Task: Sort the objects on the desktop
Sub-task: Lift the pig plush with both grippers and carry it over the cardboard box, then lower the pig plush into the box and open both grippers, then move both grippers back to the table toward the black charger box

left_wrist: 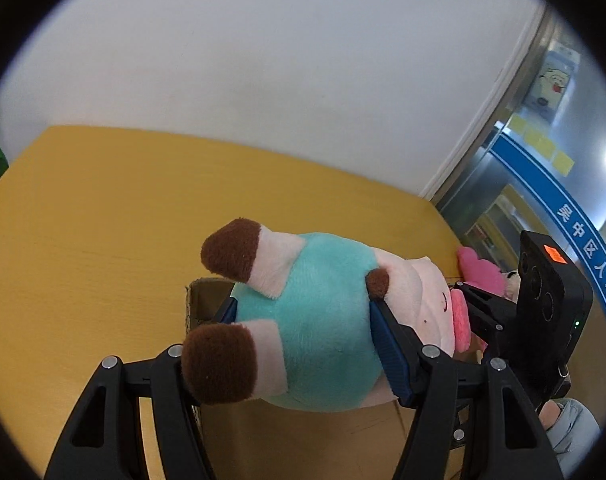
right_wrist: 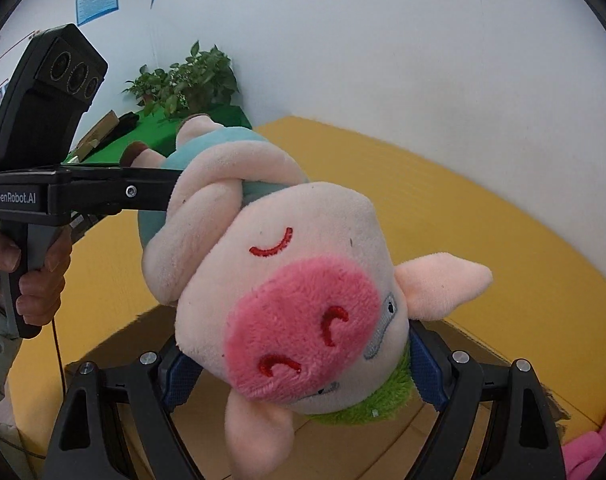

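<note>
From the left wrist view, the left gripper is clamped on the teal body of a plush pig, its blue pads pressing into both flanks; the toy lies sideways between the fingers, brown-tipped legs pointing to the left of the claw and the snout to the right. Beneath the claw sits an open cardboard box, resting on the yellow table. To the right of the claw the right gripper reaches in against the pig's head, hiding part of a pink plush toy that lies beyond it. From the right wrist view, the right gripper grasps the plush pig by the head, blue pads on either side, the pink snout filling the space just ahead of the claw and blocking most of the cardboard box below. To the left of the claw the left gripper comes in level against the pig's body, held by a hand. Far ahead left stands a potted plant on a green surface, and a pink plush toy shows at the lower right edge
</note>
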The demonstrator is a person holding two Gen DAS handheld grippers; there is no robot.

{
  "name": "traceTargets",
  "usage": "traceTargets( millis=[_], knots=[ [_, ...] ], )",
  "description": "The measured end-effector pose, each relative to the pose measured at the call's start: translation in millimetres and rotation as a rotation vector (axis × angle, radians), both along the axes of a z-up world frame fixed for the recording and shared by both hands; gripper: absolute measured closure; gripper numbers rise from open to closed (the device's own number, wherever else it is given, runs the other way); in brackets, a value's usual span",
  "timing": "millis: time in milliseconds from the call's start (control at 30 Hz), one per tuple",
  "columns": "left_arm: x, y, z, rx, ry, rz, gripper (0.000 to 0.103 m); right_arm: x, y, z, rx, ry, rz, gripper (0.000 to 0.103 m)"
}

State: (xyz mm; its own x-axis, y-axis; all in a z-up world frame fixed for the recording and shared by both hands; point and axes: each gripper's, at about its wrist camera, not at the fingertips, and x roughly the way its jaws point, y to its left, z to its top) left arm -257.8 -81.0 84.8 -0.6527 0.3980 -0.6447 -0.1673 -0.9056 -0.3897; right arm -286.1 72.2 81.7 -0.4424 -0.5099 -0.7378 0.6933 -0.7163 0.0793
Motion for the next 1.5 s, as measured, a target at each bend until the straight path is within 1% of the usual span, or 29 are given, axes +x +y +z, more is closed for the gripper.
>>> traceTargets(
  millis=[100,133,200,233,300,333,400,433,500,533,567,600,667,767,800,833,867,967,1033,1100,1167,1233,1333,1367,1433,1500],
  knots=[
    [-18,-6,-35,-0.013,-0.077,0.03,0.039,-21,-7,-39,0.01,-0.05,-0.022,0.016],
    [-22,-6,-48,-0.024,-0.106,0.04,0.04,-25,-11,-53,0.021,-0.061,-0.03,0.016],
    [-25,-3,-59,-0.049,-0.141,0.048,0.04,-32,-18,-77,0.041,-0.096,-0.04,0.016],
    [-27,-2,-68,-0.07,-0.175,0.051,0.041,-29,-17,-89,0.054,-0.109,-0.046,0.016],
    [-23,6,-68,-0.132,-0.161,0.041,0.041,-36,-24,-105,0.093,-0.126,-0.059,0.014],
    [-22,6,-67,-0.144,-0.159,0.046,0.041,-27,-19,-118,0.093,-0.124,-0.07,0.009],
    [-24,3,-64,-0.136,-0.18,0.063,0.039,-24,-22,-116,0.105,-0.122,-0.084,0.006],
    [-22,-1,-63,-0.127,-0.193,0.073,0.039,-25,-20,-114,0.119,-0.13,-0.095,0.003],
    [-17,-2,-55,-0.126,-0.19,0.098,0.039,-21,-13,-108,0.13,-0.143,-0.1,0.001],
    [-7,-5,-48,-0.129,-0.168,0.108,0.039,-16,-15,-101,0.135,-0.137,-0.104,0.001],
    [-1,-5,-39,-0.148,-0.145,0.121,0.039,-12,-17,-94,0.138,-0.128,-0.112,0.001],
    [6,-5,-29,-0.175,-0.114,0.136,0.039,-8,-16,-79,0.131,-0.12,-0.123,0.001],
    [29,-9,-8,-0.223,-0.046,0.165,0.035,-5,-15,-55,0.102,-0.113,-0.145,0.0],
    [67,-14,20,-0.225,0.034,0.171,0.029,14,13,-22,0.038,-0.089,-0.209,0.0],
    [79,-13,28,-0.227,0.057,0.168,0.029,26,24,-9,0.017,-0.075,-0.222,0.0],
    [99,-11,37,-0.237,0.091,0.159,0.027,39,37,3,-0.002,-0.06,-0.236,0.0],
    [110,-8,44,-0.248,0.113,0.15,0.024,56,46,16,-0.027,-0.042,-0.251,0.0],
    [156,5,61,-0.303,0.207,0.118,0.023,106,65,46,-0.072,0.019,-0.278,0.0],
    [190,13,67,-0.342,0.273,0.11,0.02,151,92,64,-0.076,0.078,-0.301,0.0],
    [206,40,72,-0.394,0.334,0.098,0.017,199,128,72,-0.073,0.131,-0.337,0.0],
    [225,48,66,-0.44,0.353,0.098,0.014,228,141,65,-0.046,0.152,-0.361,0.0],
    [232,55,50,-0.466,0.33,0.082,0.014,248,151,52,0.004,0.141,-0.383,0.0],
    [235,57,17,-0.453,0.254,0.058,0.014,259,155,18,0.023,0.071,-0.393,0.0],
    [232,55,6,-0.448,0.219,0.061,0.014,261,159,5,0.03,0.051,-0.403,0.0],
    [229,47,-14,-0.428,0.155,0.076,0.014,263,163,-14,0.054,0.046,-0.443,0.0],
    [225,40,-33,-0.424,0.107,0.099,0.014,263,176,-31,0.044,0.02,-0.484,0.0]
  ],
)
